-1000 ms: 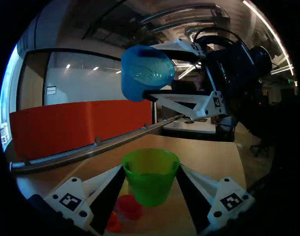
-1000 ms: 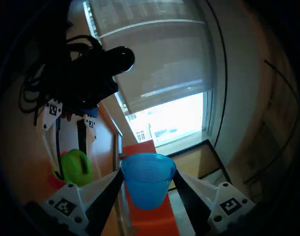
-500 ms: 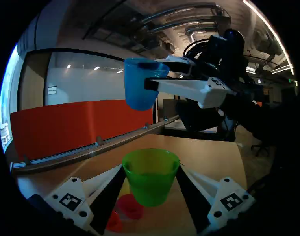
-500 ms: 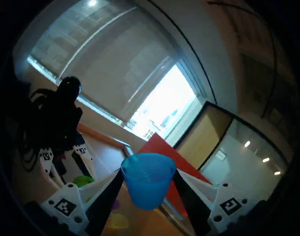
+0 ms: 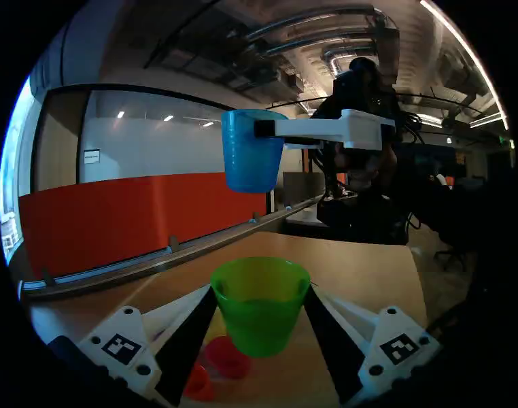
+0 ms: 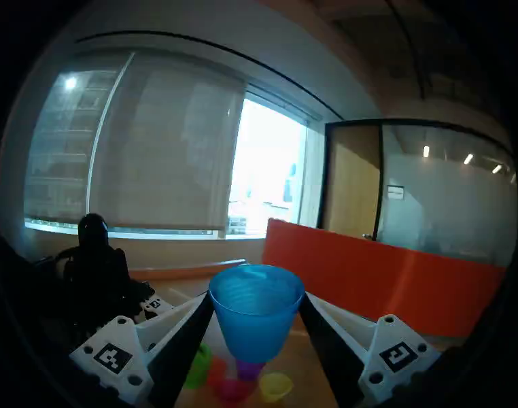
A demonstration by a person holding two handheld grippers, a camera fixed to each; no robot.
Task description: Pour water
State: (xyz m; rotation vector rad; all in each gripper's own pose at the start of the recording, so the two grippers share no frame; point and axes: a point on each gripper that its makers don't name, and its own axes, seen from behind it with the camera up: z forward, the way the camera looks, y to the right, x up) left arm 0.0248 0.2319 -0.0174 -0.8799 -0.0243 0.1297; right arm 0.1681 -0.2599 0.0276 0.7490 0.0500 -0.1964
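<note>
— Wooden counter (image 5: 368, 272), orange partition (image 5: 136, 214) behind. Where are the cups?
— Green cup (image 5: 260, 306) upright, pinched between left gripper (image 5: 259, 294) fingers. Blue cup (image 6: 256, 319) upright, pinched between right gripper (image 6: 256, 299) fingers, held higher.

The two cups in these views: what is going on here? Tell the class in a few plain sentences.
Two hand-held claws are at work. The left claw grips a green cup upright over a wooden table. The right claw grips a blue cup upright in the air, higher than the green one. Neither cup is tipped, so nothing pours now.
</note>
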